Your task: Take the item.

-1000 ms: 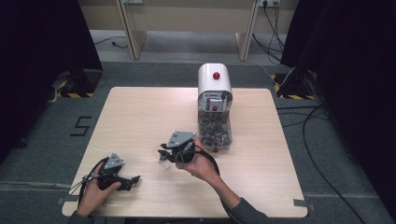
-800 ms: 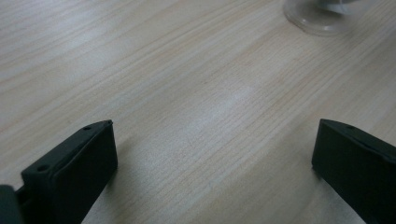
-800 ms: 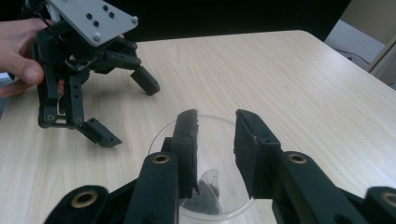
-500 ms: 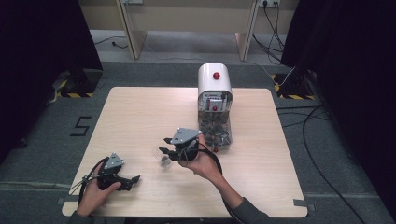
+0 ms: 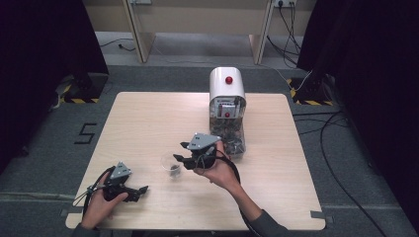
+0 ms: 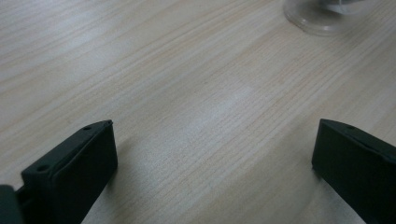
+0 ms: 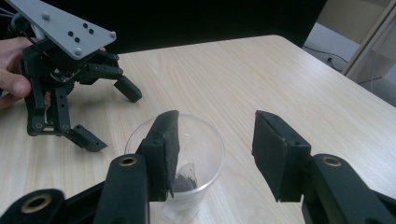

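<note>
A clear plastic cup point(image 5: 171, 165) with a little dark material at its bottom stands on the wooden table point(image 5: 148, 123). My right gripper point(image 5: 180, 152) hovers just right of it and above it. In the right gripper view the cup point(image 7: 201, 154) sits low behind the left jaw. My right gripper point(image 7: 217, 116) has just been opening; its pads are apart and touch nothing. My left gripper point(image 5: 141, 193) rests open on the table at the front left, also seen as the left gripper point(image 7: 114, 119) past the cup. Between the left gripper point(image 6: 215, 123) jaws lies bare wood.
A white dispenser point(image 5: 227, 94) with a red button and a clear bin of dark pieces stands at the table's back centre, just behind my right hand. The cup's base point(image 6: 322, 18) shows at the top right of the left gripper view.
My right gripper has drawn back from the dispenser toward the front and its jaws have spread. The cup now stands free on the table to its left. The left hand has stayed put.
</note>
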Action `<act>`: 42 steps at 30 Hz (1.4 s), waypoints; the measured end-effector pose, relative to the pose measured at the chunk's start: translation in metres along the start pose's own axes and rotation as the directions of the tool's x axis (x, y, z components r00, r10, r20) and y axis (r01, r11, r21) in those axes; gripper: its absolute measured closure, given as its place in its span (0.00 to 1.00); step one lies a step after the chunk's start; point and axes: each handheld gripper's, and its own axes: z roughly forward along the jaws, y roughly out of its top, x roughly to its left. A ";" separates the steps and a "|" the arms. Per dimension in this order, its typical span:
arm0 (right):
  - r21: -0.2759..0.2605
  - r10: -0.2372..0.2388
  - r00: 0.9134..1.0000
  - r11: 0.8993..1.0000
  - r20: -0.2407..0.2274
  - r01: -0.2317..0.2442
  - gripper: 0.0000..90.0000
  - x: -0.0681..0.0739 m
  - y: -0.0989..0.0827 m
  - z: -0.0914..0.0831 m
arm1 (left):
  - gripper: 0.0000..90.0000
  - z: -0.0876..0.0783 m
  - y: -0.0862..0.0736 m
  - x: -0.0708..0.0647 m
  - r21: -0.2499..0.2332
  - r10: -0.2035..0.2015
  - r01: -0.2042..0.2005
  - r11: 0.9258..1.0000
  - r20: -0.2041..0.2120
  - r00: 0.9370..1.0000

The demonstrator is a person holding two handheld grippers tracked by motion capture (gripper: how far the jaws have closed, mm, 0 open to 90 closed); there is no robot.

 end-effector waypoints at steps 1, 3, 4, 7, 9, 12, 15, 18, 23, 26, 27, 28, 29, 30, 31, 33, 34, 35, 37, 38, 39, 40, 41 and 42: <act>0.002 0.006 1.000 1.000 0.001 -0.006 0.56 -0.001 -0.001 -0.001 | 0.00 0.000 0.000 0.000 0.000 0.000 0.000 1.000 0.000 1.000; -0.004 0.006 1.000 1.000 0.003 -0.006 0.56 -0.003 -0.001 -0.002 | 0.00 0.000 0.000 0.000 0.002 0.002 -0.002 1.000 0.001 1.000; -0.002 0.015 1.000 1.000 0.004 -0.015 0.55 -0.003 -0.002 -0.004 | 0.00 0.000 0.000 0.000 0.002 0.003 -0.003 1.000 0.001 1.000; -0.008 0.027 1.000 1.000 0.010 -0.027 0.54 -0.005 -0.003 -0.008 | 0.00 0.000 0.000 0.000 0.002 0.003 -0.003 1.000 0.001 1.000; -0.011 0.032 0.999 0.999 0.015 -0.032 0.53 -0.006 -0.004 -0.010 | 0.00 0.000 0.000 0.000 0.002 0.003 -0.003 1.000 0.001 1.000; -0.014 0.045 0.999 0.999 0.023 -0.045 0.52 -0.009 -0.005 -0.015 | 0.00 0.000 0.000 0.000 0.002 0.003 -0.003 1.000 0.001 1.000; -0.015 0.055 0.998 0.998 0.035 -0.054 0.52 -0.012 -0.007 -0.018 | 0.00 0.000 0.000 0.000 0.002 0.003 -0.003 1.000 0.001 1.000; -0.011 0.056 0.997 0.998 0.044 -0.056 0.51 -0.015 -0.010 -0.019 | 0.00 0.000 0.000 0.000 0.002 0.003 -0.003 1.000 0.001 1.000; -0.008 0.070 0.996 0.998 0.053 -0.070 0.51 -0.019 -0.013 -0.021 | 0.00 0.000 0.000 0.000 0.002 0.003 -0.003 1.000 0.001 1.000; 0.002 0.076 0.996 0.997 0.055 -0.076 0.50 -0.019 -0.015 -0.022 | 0.00 0.000 0.000 0.000 0.002 0.003 -0.003 1.000 0.001 1.000; 0.006 0.073 0.996 0.997 0.059 -0.073 0.50 -0.020 -0.016 -0.022 | 0.00 0.000 0.000 0.000 0.002 0.003 -0.003 1.000 0.001 1.000; 0.006 0.071 0.996 0.997 0.060 -0.072 0.50 -0.020 -0.017 -0.023 | 0.00 0.000 0.000 0.000 0.002 0.003 -0.003 1.000 0.001 1.000; 0.007 0.082 0.995 0.997 0.063 -0.082 0.49 -0.020 -0.017 -0.023 | 0.00 0.000 0.000 0.000 0.002 0.003 -0.003 1.000 0.001 1.000; 0.007 0.073 0.995 0.997 0.068 -0.073 0.49 -0.021 -0.018 -0.025 | 0.00 0.000 0.000 0.000 0.002 0.003 -0.003 1.000 0.001 1.000; 0.007 0.082 0.994 0.997 0.069 -0.082 0.49 -0.021 -0.019 -0.027 | 0.00 0.000 0.000 0.000 0.001 0.003 -0.003 1.000 0.001 1.000; 0.003 0.077 0.994 0.997 0.076 -0.077 0.48 -0.023 -0.020 -0.030 | 0.00 0.000 0.000 0.000 0.002 0.003 -0.003 1.000 0.001 1.000; 0.002 0.085 0.993 0.996 0.083 -0.085 0.47 -0.024 -0.021 -0.033 | 0.00 0.000 0.000 0.000 0.002 0.003 -0.003 1.000 0.001 1.000; -0.001 0.089 0.992 0.996 0.089 -0.089 0.46 -0.025 -0.021 -0.035 | 0.00 0.000 0.000 0.000 0.002 0.003 -0.003 1.000 0.001 1.000; -0.002 0.092 0.991 0.996 0.097 -0.093 0.45 -0.027 -0.023 -0.038 | 0.00 0.000 0.000 0.000 0.002 0.003 -0.003 1.000 0.001 1.000; 0.000 0.096 0.990 0.995 0.099 -0.097 0.45 -0.028 -0.023 -0.040 | 0.00 0.000 0.000 0.000 0.002 0.003 -0.003 1.000 0.001 1.000; -0.005 0.097 0.990 0.995 0.104 -0.097 0.45 -0.029 -0.024 -0.041 | 0.00 0.000 0.000 0.000 0.002 0.003 -0.003 1.000 0.001 1.000; -0.005 0.099 0.989 0.995 0.108 -0.099 0.44 -0.029 -0.024 -0.043 | 0.00 0.000 0.000 0.000 0.002 0.002 -0.002 1.000 0.001 1.000; -0.002 0.103 0.989 0.995 0.109 -0.104 0.44 -0.030 -0.025 -0.044 | 0.00 0.000 0.000 0.000 0.002 0.003 -0.003 1.000 0.001 1.000; -0.002 0.103 0.989 0.995 0.109 -0.104 0.44 -0.030 -0.025 -0.044 | 0.00 0.000 0.000 0.000 0.002 0.003 -0.003 1.000 0.001 1.000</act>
